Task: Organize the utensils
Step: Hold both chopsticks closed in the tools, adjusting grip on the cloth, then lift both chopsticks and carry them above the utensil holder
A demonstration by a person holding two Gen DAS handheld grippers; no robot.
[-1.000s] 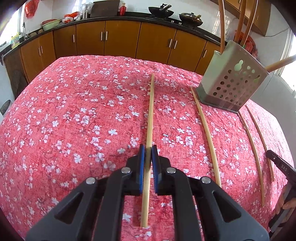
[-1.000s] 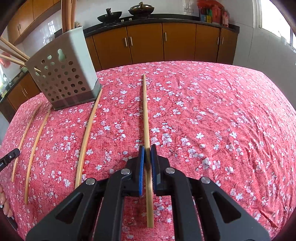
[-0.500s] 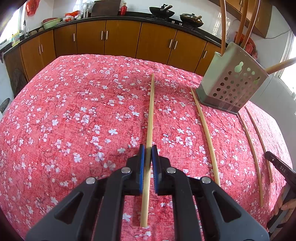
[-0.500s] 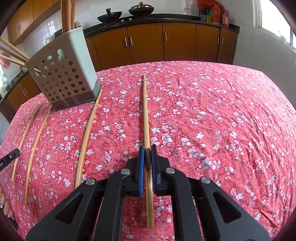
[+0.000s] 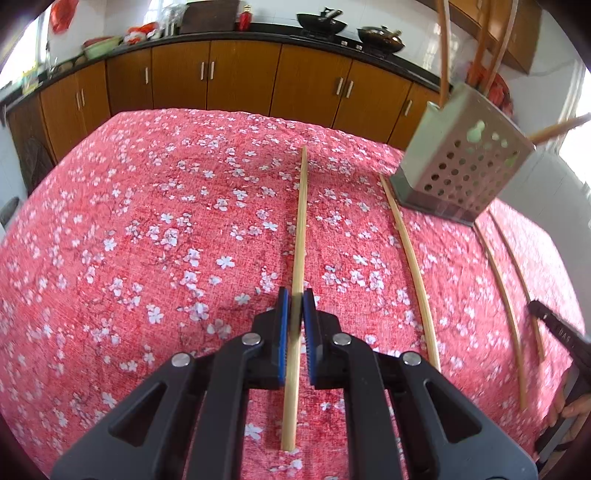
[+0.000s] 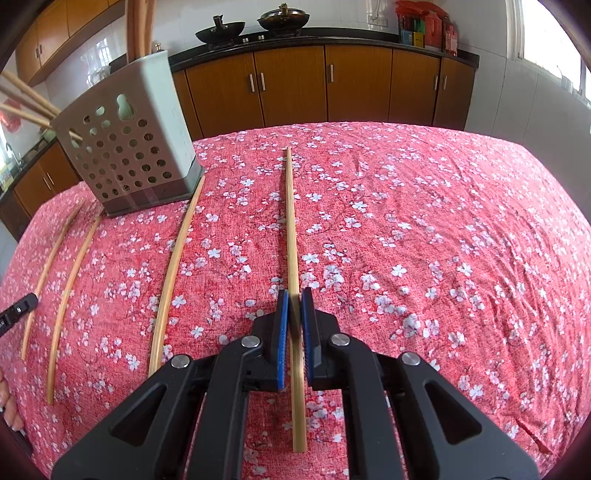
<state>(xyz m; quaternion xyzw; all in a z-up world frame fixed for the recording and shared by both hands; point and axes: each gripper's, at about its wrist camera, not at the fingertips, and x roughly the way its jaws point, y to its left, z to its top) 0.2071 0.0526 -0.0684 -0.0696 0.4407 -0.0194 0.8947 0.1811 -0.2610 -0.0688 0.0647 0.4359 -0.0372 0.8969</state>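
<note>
the left gripper (image 5: 294, 295) has its jaws closed on a bamboo chopstick (image 5: 300, 229), blue pads pressing both sides of the shaft near its near end. the right gripper (image 6: 294, 295) is in the same state: jaws closed on a second bamboo chopstick (image 6: 291, 221), gripped near its near end. whether either stick is lifted off the cloth cannot be told from these views.

both held chopsticks run straight away from the cameras over a worktop covered by a red floral cloth (image 5: 147, 221). in the right wrist view, three loose chopsticks lie on the cloth to the left of the held one: one (image 6: 173, 266) with its far tip touching the base of the holder, and two thinner ones (image 6: 70, 273) further left, near each other.

the utensil holder (image 6: 125, 147) is a grey perforated box standing on the cloth; in the left wrist view the same holder (image 5: 465, 162) appears at upper right. several wooden handles (image 6: 22, 99) stick out of its top.

brown cabinets (image 6: 295, 85) under a dark counter run behind the worktop, with two woks (image 6: 255, 24) on the counter.
</note>
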